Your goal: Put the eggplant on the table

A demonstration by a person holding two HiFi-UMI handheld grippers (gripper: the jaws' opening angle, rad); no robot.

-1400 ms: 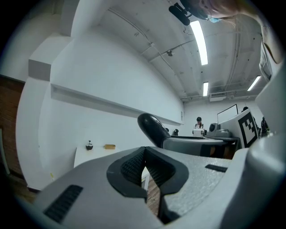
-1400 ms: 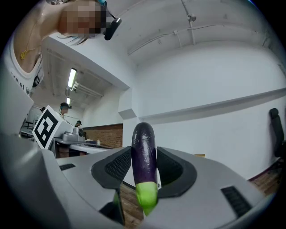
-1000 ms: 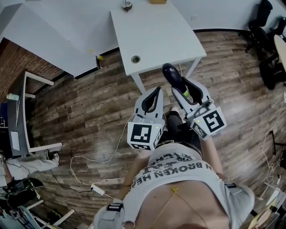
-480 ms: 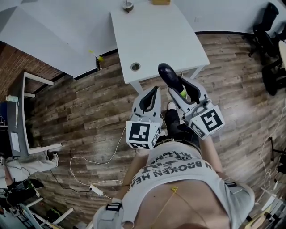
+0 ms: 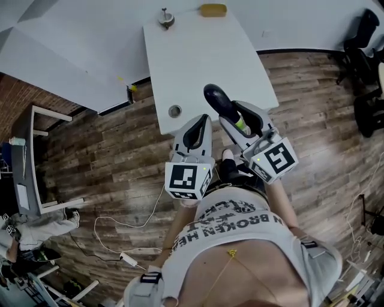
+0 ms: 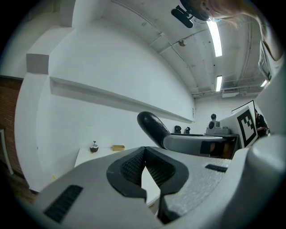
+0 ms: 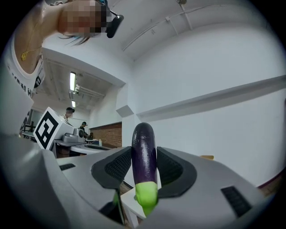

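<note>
A dark purple eggplant (image 5: 217, 101) with a green stem end sticks forward out of my right gripper (image 5: 235, 114), which is shut on it. Its tip hangs over the near edge of the white table (image 5: 198, 54). In the right gripper view the eggplant (image 7: 144, 138) stands between the two ribbed pads, which press on its sides. My left gripper (image 5: 200, 120) is beside it to the left, shut with nothing in it, at the table's near edge. The left gripper view shows the left gripper (image 6: 144, 157) with its pads meeting and the eggplant (image 6: 153, 127) to the right.
At the table's far end sit a small round object (image 5: 167, 18) and a yellow item (image 5: 213, 9). A cable hole (image 5: 174, 111) lies near the front left corner. A cable (image 5: 132, 216) trails on the wood floor. Office chairs (image 5: 367, 96) stand at right, a desk frame (image 5: 36, 156) at left.
Both grippers have moved forward together toward the white table. The eggplant's tip, short of the table's edge a second ago, is now over it. Neither grip has changed.
</note>
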